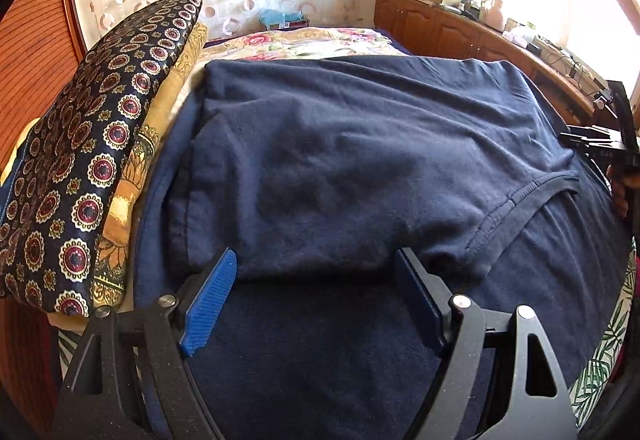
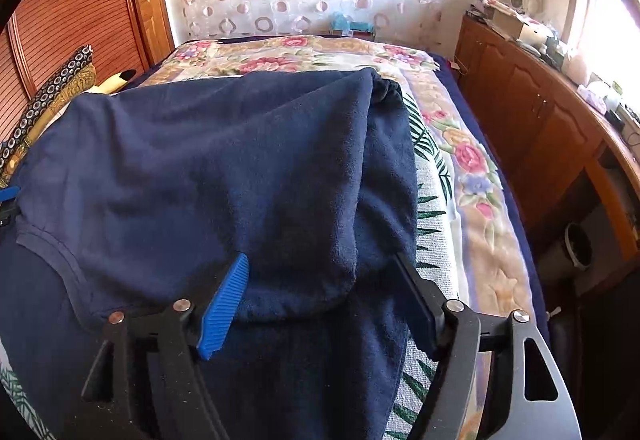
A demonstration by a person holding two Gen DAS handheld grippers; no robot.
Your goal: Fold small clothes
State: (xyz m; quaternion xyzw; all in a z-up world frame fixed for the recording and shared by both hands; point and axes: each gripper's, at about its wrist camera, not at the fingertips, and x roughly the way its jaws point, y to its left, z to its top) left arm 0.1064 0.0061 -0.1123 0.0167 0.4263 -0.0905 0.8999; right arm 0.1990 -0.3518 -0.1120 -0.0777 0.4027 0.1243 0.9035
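Both tongs stand released, jaws spread wide, nothing clamped between the pads. Left gripper [image 1: 316, 300] hovers over the near edge of the navy shirt [image 1: 340, 160]; a folded hem of the cloth lies between its two blue pads [image 1: 210, 306], but whether they touch it cannot be told. Right gripper [image 2: 324, 302] sits likewise at the shirt's [image 2: 200, 168] near right corner, a rounded fold of fabric lying between its fingers, unpressed.

Shirt lies spread on the bed [image 2: 472, 176], folded over itself, neckline seam toward the near side.

Left view alone shows the patterned pillow [image 1: 92, 160] just beside the shirt's left edge, and part of the right tool [image 1: 600, 148] at the frame's right border. Right view alone shows the shirt's right edge, the floral bedcover beyond it, and the wooden cabinet [image 2: 532, 128].
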